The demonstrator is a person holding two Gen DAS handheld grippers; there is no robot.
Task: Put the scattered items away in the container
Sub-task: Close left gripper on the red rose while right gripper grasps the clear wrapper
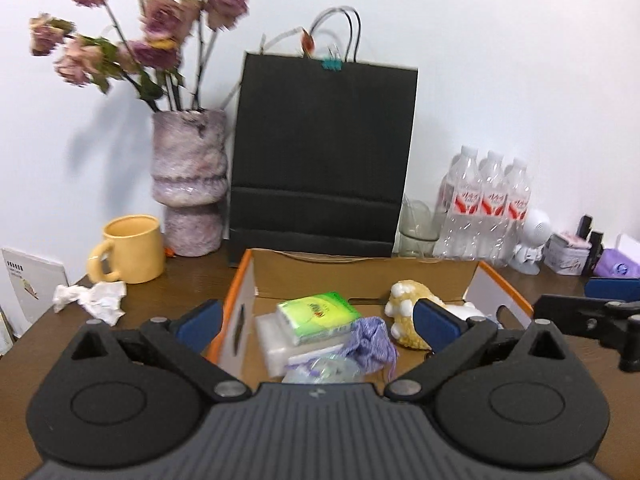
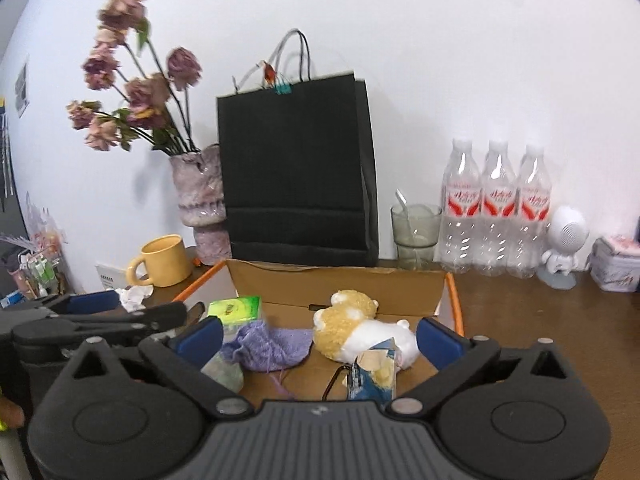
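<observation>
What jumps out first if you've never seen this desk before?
The tall black paper bag standing against the wall at centre, with a vase of dried pink roses to its left. In front of the bag sits an open cardboard box holding a yellow-and-white plush toy, a purple knit cloth and a green tissue pack.

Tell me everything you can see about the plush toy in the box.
The plush toy is a soft, fuzzy tan-and-white stuffed animal lying on its side inside the cardboard box, toward the box's right end. It looks intact. A purple knitted cloth lies against its left, and a small blue carton leans in front of it. No gripper holds it.
</observation>
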